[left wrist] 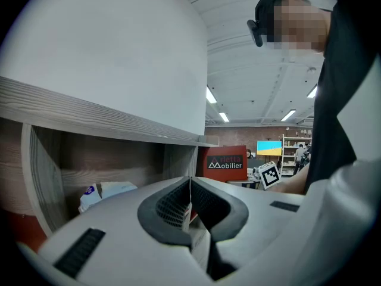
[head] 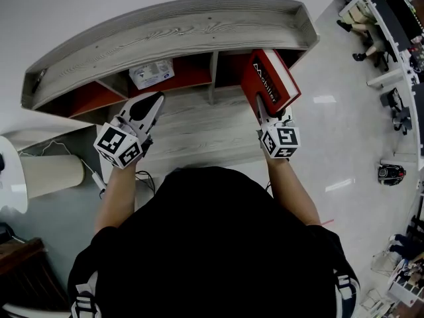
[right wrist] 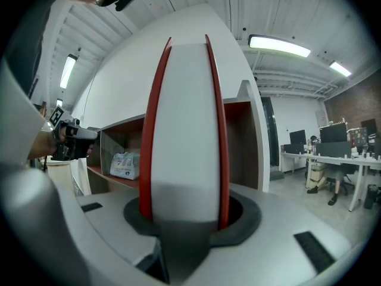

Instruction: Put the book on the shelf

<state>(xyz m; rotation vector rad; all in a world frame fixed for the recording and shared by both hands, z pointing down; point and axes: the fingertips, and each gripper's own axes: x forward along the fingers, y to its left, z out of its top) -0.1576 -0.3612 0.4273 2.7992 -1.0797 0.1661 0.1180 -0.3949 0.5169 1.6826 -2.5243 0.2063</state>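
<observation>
The book [head: 271, 78] is clamped upright in the right claw [head: 264, 111], held level before the shelf [head: 172, 28]; the left claw [head: 152, 103] is pressed together, empty, facing the shelf.

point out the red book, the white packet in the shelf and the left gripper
red book [head: 268, 79], head view, on its lettered red cover
white packet [head: 151, 73], head view, on its middle
left gripper [head: 157, 99], head view, at its closed fingertips
</observation>
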